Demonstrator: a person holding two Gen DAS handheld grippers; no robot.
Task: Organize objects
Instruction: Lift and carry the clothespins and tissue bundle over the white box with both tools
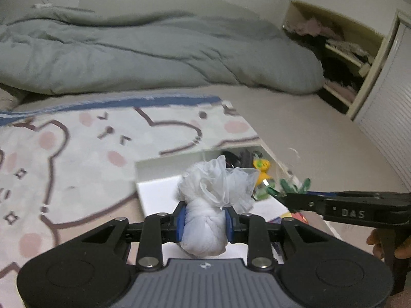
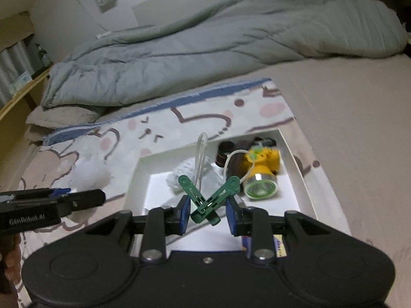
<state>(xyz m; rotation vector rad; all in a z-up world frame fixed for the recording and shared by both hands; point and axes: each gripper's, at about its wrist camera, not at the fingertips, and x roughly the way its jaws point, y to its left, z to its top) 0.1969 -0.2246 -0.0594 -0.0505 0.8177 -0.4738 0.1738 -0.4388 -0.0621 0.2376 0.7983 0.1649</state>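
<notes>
The left gripper clamps a white mesh bundle above the near edge of a white box on the bed. The right gripper pinches two crossed green clothespins over the box. Only the right view shows the box's contents clearly: a yellow flashlight, a pale cloth ball, a white cord.

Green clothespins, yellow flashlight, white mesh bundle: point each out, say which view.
green clothespins (image 2: 206, 201), right wrist view, on the crossing of the two pins
yellow flashlight (image 2: 260, 177), right wrist view, on its yellow body behind the lens
white mesh bundle (image 1: 205, 227), left wrist view, on the wrapped lower part between the pads
</notes>
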